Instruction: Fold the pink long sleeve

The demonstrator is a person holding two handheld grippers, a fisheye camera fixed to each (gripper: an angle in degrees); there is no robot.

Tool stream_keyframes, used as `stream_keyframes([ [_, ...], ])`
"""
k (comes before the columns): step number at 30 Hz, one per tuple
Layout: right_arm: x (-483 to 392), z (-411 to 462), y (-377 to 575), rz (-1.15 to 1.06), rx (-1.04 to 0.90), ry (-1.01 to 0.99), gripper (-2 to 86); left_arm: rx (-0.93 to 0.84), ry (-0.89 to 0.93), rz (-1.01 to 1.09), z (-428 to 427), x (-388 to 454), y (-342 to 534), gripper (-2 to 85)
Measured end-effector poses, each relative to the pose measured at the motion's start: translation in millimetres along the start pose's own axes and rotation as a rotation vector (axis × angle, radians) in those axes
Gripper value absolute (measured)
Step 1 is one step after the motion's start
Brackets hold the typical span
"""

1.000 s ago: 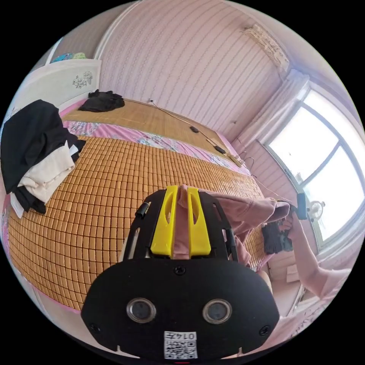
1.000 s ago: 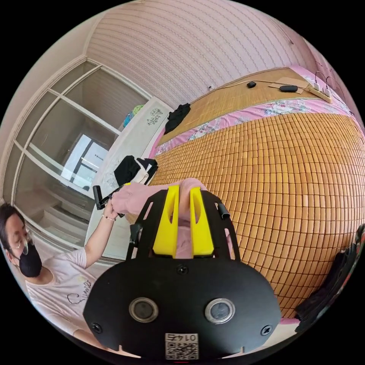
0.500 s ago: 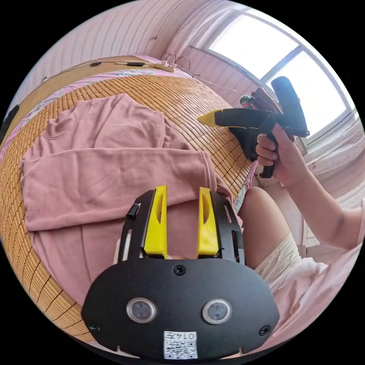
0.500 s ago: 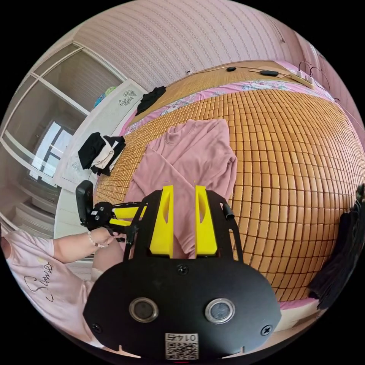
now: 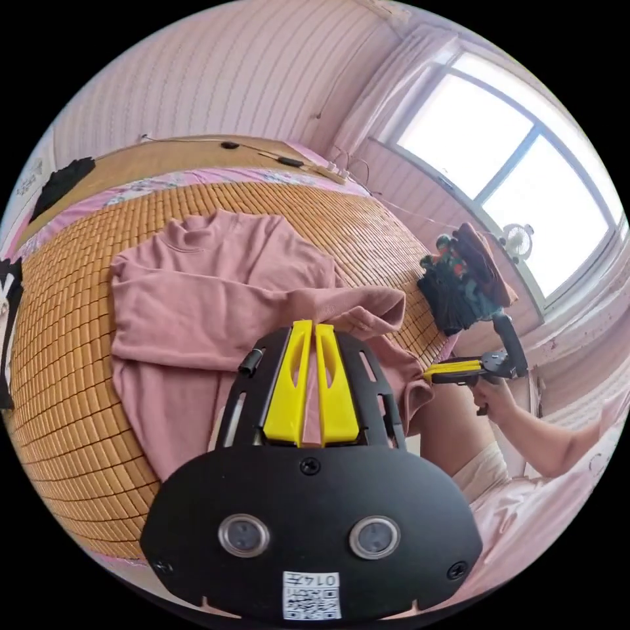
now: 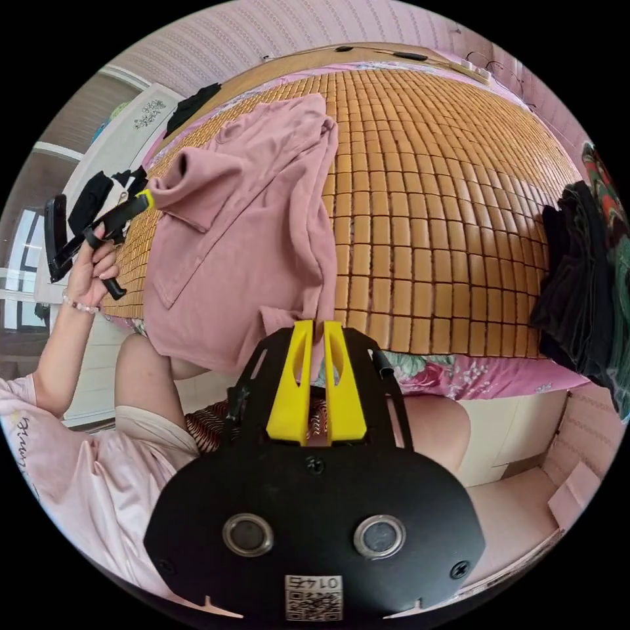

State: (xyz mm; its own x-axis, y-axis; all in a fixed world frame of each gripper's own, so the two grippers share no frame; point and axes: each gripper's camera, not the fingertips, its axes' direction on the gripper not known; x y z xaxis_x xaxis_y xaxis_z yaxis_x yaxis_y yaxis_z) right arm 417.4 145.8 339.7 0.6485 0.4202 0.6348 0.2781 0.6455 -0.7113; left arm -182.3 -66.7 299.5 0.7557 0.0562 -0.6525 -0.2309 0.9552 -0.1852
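While the pink long sleeve [image 5: 216, 295] lies on the bamboo mat [image 5: 59, 367] of the bed, its near hem is lifted at two points. At the far left of the left gripper view, a pile of dark and pale clothes [image 5: 8, 321] is cut off by the frame edge, and its items cannot be told apart. Moving right, the garment's body lies flat with the collar toward the far wall and one sleeve folded across the chest. At centre, the left gripper [image 5: 314, 335] has its yellow jaws nearly together, with a thin fold of pink cloth pinched between them; the housing hides the cloth below the jaws. Farther right, the right gripper [image 5: 426, 375] meets the hem corner at the mat's edge, but its jaw gap is too small to read here. A hand [image 5: 492, 394] holds its grip. Beyond it, a dark heap of clothes [image 5: 459, 289] sits near the window [image 5: 518, 177]. In the right gripper view, the left gripper appears at the left with a raised cuff at its tip. At centre, that view's own jaws stand close on a narrow strip of hem. The garment's lower edge hangs off the mat and covers part of the person's leg [image 6: 141, 380].
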Motion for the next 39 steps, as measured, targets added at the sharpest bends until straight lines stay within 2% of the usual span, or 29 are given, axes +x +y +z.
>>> stream_keyframes([
  [2,13,-10,7,0.038,-0.001,0.07,2.8,0.103,-0.132,-0.123,-57,-48,13,-0.7],
  [4,15,-21,9,0.048,0.022,0.091,3.4,0.159,-0.348,-0.324,-121,-111,45,-0.2],
  [7,-26,-31,-2,-0.076,0.102,-0.006,5.9,0.197,-0.588,-0.563,-182,-169,98,2.1],
  [10,-118,-12,-28,-0.326,0.101,-0.123,8.2,0.243,-0.614,-0.711,-216,-195,136,4.3],
  [12,-208,18,-45,-0.547,0.032,-0.203,10.6,0.257,-0.588,-0.725,-220,-199,145,4.6],
  [15,-300,67,-53,-0.735,-0.054,-0.146,12.1,0.187,-0.528,-0.702,-203,-207,141,5.0],
  [17,-327,100,-57,-0.771,-0.137,-0.057,10.8,0.14,-0.496,-0.695,-188,-218,132,6.0],
  [19,-332,96,-57,-0.772,-0.069,-0.013,7.3,0.102,-0.492,-0.695,-172,-236,116,7.2],
  [22,-307,70,-68,-0.712,-0.061,-0.135,3.8,0.067,-0.531,-0.675,-156,-261,90,8.4],
  [24,-251,18,-81,-0.572,0.079,-0.209,3.1,0.017,-0.543,-0.677,-144,-279,74,9.8],
  [26,-196,-28,-92,-0.446,0.203,-0.2,3.0,-0.078,-0.546,-0.701,-128,-299,63,10.6],
  [28,-138,-74,-99,-0.309,0.314,-0.094,3.0,-0.293,-0.527,-0.697,-99,-320,59,9.1],
  [32,-35,-151,-113,-0.029,0.415,0.284,3.7,-0.291,-0.606,-0.619,-110,-323,56,3.9],
  [33,-13,-162,-119,0.032,0.415,0.36,4.3,-0.273,-0.679,-0.619,-118,-326,61,3.4],
  [35,11,-170,-128,0.104,0.415,0.434,5.8,-0.25,-0.743,-0.703,-131,-337,76,3.6],
  [37,22,-169,-137,0.159,0.4,0.488,8.1,-0.11,-0.691,-0.832,-155,-344,98,4.8],
  [39,14,-159,-151,0.137,0.377,0.514,10.9,-0.028,-0.709,-0.826,-170,-335,103,5.3],
])
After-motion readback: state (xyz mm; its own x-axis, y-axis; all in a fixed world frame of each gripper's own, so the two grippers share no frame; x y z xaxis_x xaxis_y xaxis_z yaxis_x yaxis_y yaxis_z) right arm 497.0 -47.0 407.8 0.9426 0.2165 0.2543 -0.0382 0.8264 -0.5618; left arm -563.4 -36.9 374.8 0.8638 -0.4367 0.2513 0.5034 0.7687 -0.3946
